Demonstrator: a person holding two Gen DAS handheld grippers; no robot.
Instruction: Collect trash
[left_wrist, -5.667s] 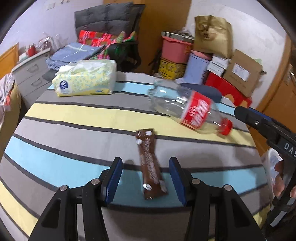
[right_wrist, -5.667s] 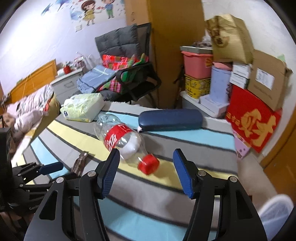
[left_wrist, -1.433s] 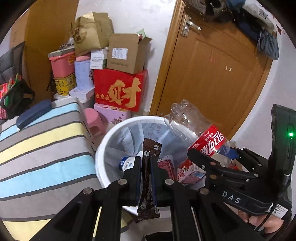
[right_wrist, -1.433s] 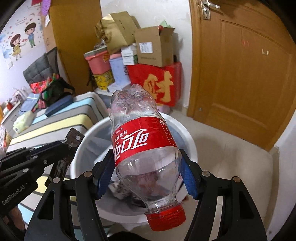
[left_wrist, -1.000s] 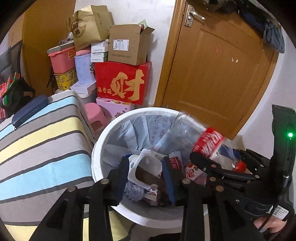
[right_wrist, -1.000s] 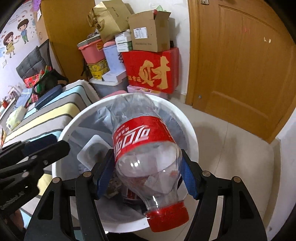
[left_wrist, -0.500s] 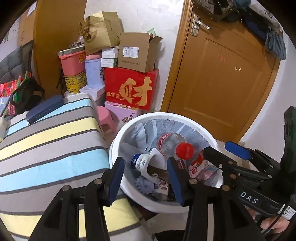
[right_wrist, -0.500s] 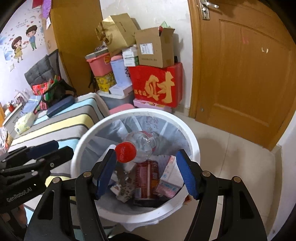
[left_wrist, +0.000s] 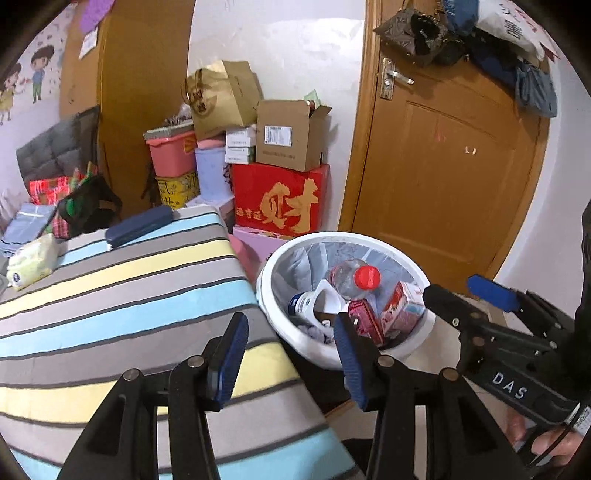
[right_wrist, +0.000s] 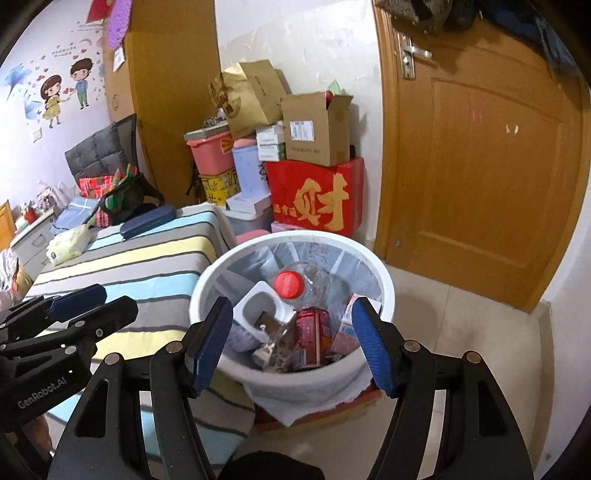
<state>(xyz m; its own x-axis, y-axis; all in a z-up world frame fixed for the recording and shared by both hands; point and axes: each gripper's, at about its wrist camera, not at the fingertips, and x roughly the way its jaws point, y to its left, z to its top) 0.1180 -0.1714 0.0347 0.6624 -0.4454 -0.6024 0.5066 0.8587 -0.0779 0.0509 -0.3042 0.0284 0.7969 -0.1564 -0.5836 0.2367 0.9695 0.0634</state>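
Your left gripper (left_wrist: 290, 354) stands with its jaws apart and nothing between them — the blue pads (left_wrist: 228, 360) frame only the edge of the striped tablecloth (left_wrist: 110, 295) and the near rim of the white bin (left_wrist: 291, 336). Your right gripper (right_wrist: 291, 345) is spread wide and empty too, its pads hanging over the near side of that same bin (right_wrist: 207, 291).

The trash is in the bin, just ahead of both grippers. The clear bottle (right_wrist: 306, 277) stands cap-up there, its red cap (right_wrist: 289, 283) facing you; the brown wrapper (right_wrist: 267, 323) lies just on your side of it, against a white plastic tray (right_wrist: 251, 306). A red can (right_wrist: 310, 336) and a pink-and-white carton (right_wrist: 345, 332) sit to the right of these, between your right gripper's pads.

From the left wrist view, your right gripper (left_wrist: 476, 291) reaches in from the right, beside the bin's rim. Farther off on the cloth — well to the left — lie a dark blue case (left_wrist: 138, 225) and a tissue pack (left_wrist: 31, 262).
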